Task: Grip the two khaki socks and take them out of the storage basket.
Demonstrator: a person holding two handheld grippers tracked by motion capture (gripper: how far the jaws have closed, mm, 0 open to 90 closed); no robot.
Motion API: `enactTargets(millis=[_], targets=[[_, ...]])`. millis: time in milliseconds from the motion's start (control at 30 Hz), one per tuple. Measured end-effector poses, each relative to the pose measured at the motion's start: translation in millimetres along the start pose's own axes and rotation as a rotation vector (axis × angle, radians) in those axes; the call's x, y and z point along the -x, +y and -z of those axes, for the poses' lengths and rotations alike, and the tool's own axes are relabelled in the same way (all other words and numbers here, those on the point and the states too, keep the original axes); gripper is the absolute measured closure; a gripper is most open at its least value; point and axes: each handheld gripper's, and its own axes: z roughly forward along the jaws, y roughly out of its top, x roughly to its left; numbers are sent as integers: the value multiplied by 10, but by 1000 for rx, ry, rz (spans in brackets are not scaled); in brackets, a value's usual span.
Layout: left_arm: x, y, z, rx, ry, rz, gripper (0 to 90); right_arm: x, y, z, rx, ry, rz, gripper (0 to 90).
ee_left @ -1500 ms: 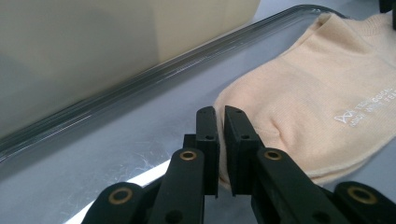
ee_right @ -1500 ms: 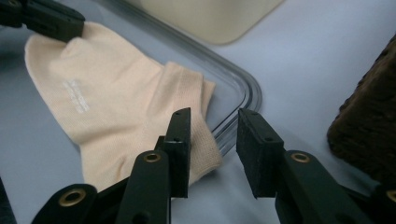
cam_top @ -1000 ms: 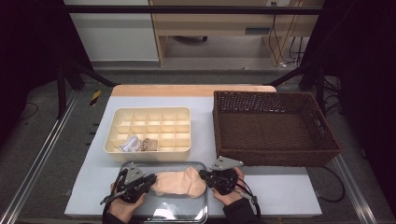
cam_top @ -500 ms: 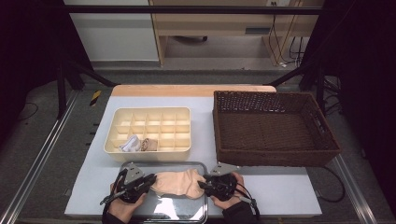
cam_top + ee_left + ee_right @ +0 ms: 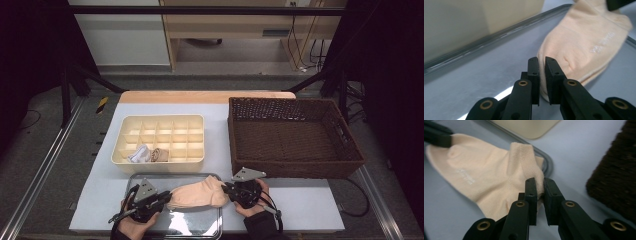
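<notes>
So I've got a peach sock stretched between my two grippers, lying over the metal tray at the near edge of the table. My left gripper is clamped on the toe end; in the left gripper view the jaws sit nearly together with a thin bit of the sock's edge pinched between them. My right gripper has the cuff end. Its jaws have just been closing, and in the right gripper view the ribbed cuff is bunched up and squeezed between them, so that one's gripping too. The sock looks a bit lifted off the tray at the cuff side, and there's some small pale lettering on it I can't read.

Just behind the tray is the cream divider box, with a white rolled thing and a tan rolled thing in two front compartments. The brown wicker basket sits to the right of that.
</notes>
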Motion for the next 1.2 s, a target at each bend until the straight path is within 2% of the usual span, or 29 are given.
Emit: enactTargets(millis=[33, 167, 367, 567, 600, 700, 733, 867, 1200], targets=[[17, -1, -6, 0, 3, -4, 817, 13, 4, -26, -8, -21, 1, 818], [11, -1, 2, 9, 12, -4, 775, 8, 7, -55, 4, -28, 9, 752], [-27, 54, 91, 68, 17, 18, 652, 80, -2, 84, 85, -13, -46, 645], [-27, 173, 172, 100, 8, 15, 632, 151, -54, 168, 100, -1, -87, 609], [-11, 215, 187, 107, 6, 5, 632, 165, -73, 201, 104, 13, -112, 586], [9, 266, 190, 111, -3, -3, 632, 166, -88, 218, 104, 14, -114, 573], [23, 299, 172, 116, -13, 3, 632, 175, -119, 229, 109, 11, -124, 556], [89, 338, 106, 124, -2, -31, 634, 182, -150, 226, 113, 8, -139, 548], [256, 391, -54, 116, -19, -77, 624, 155, -162, 181, 113, 11, -138, 530]])
